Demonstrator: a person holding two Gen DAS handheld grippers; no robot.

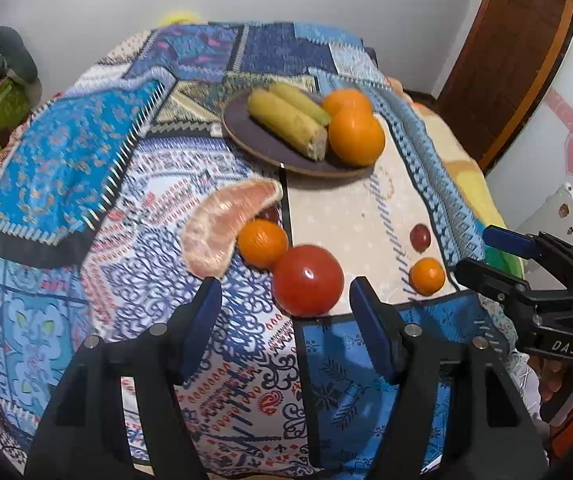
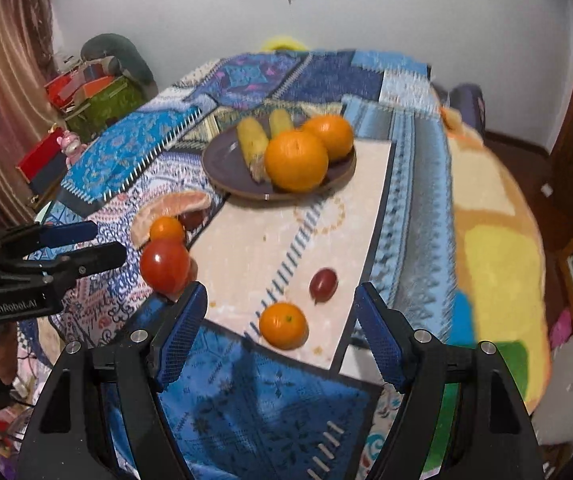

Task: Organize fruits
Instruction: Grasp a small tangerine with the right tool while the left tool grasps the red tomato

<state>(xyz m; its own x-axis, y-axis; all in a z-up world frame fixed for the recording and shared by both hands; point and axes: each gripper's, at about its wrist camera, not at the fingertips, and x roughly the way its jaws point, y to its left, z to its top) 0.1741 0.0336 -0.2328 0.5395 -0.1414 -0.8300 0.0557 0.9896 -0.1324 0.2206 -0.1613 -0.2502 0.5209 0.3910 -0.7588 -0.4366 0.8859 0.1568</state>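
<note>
Both tongs hang wide open and empty over a patchwork cloth point(image 1: 66, 168) scattered with fruit. The left tongs point(image 1: 286, 292) are spread with a red tomato point(image 1: 308, 280) sitting just ahead of the gap between the fingertips, nearer the right finger. Touching the tomato on its far left side is a small orange point(image 1: 263, 242), and a pale pink pomelo wedge point(image 1: 226, 226) curves just beyond that, with a dark grape point(image 1: 270, 213) tucked behind them. The right tongs point(image 2: 280, 292) are equally wide, with a second small orange point(image 2: 283, 325) lying between the fingertips and a loose red grape point(image 2: 323, 284) just past it, both on a cream panel of the cloth. Farther ahead of both tools stands a dark plate point(image 2: 222, 160) holding two large oranges point(image 2: 296, 160) touching one another and two yellow corn cobs point(image 2: 252, 144) side by side. Each tool appears at the edge of the other's view.
</note>
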